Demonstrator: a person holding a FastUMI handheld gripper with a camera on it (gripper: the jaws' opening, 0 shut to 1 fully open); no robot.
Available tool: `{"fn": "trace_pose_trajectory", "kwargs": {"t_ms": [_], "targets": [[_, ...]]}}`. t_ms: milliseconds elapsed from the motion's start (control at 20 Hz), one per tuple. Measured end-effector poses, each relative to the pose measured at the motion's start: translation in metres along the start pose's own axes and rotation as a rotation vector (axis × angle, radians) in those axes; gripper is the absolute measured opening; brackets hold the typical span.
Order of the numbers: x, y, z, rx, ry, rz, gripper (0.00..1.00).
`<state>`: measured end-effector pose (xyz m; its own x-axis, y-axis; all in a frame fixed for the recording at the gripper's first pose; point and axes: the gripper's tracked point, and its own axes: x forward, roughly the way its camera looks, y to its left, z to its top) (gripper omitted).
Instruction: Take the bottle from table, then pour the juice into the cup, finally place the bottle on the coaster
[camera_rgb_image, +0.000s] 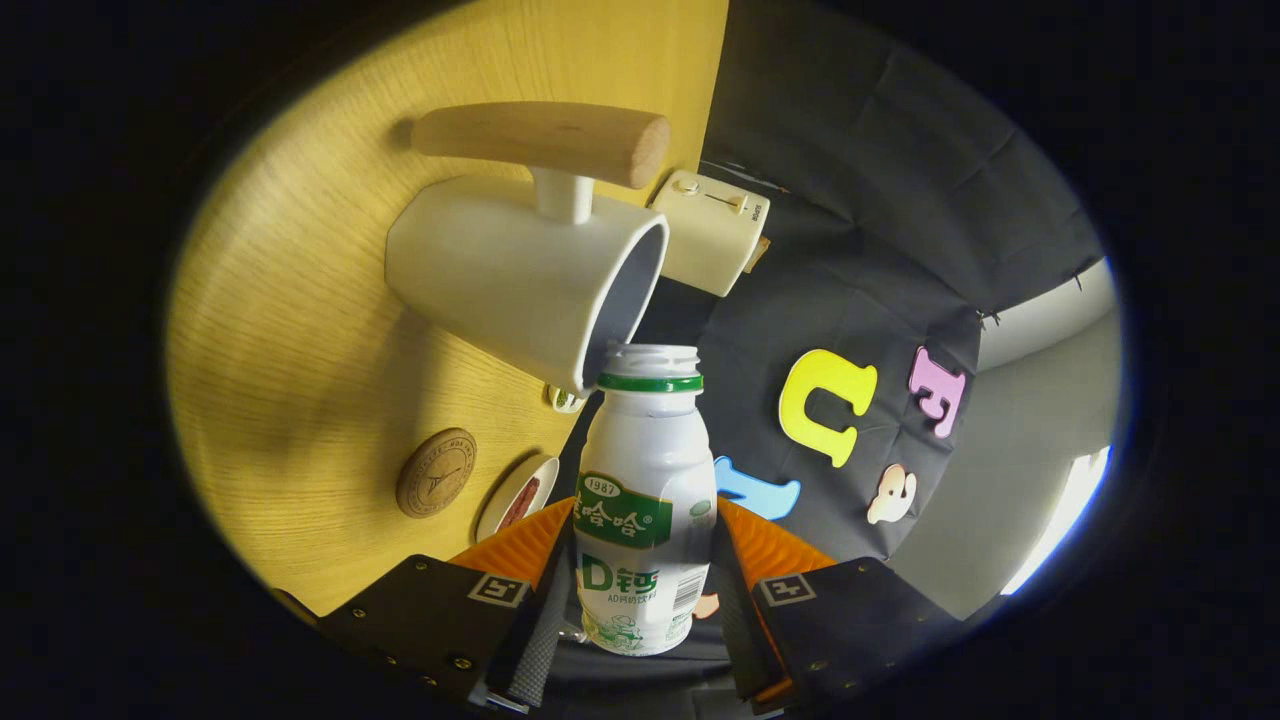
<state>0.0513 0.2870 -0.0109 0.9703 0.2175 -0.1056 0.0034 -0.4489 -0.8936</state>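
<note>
A pale wooden tabletop (300, 330) is seen tilted, with the booth's dark cloth wall beside it. The gripper (640, 580) is closed on one white plastic bottle with a green neck ring (643, 500), both fingers pressed to its sides. The bottle's open mouth is held at the rim of one white cup with a wooden handle (520, 275). Near the cup one round brown coaster (436, 473) lies on the table, a small white dish (517, 497) beside it. Beyond the cup stands one cream box-shaped appliance (710, 232).

The gripper (645, 600) was rolled hard sideways, its two fingers (540, 640) pressed against the bottle (643, 510) between them.
</note>
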Motion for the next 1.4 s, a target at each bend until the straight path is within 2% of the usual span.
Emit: {"fn": "trace_pose_trajectory", "kwargs": {"t_ms": [650,1150,1400], "targets": [[0.003,0.009,-0.003,0.202,-0.019,0.047,0.68],[0.003,0.015,-0.002,0.358,-0.032,0.020,0.68],[0.004,0.020,-0.005,0.450,-0.029,0.042,0.68]]}}
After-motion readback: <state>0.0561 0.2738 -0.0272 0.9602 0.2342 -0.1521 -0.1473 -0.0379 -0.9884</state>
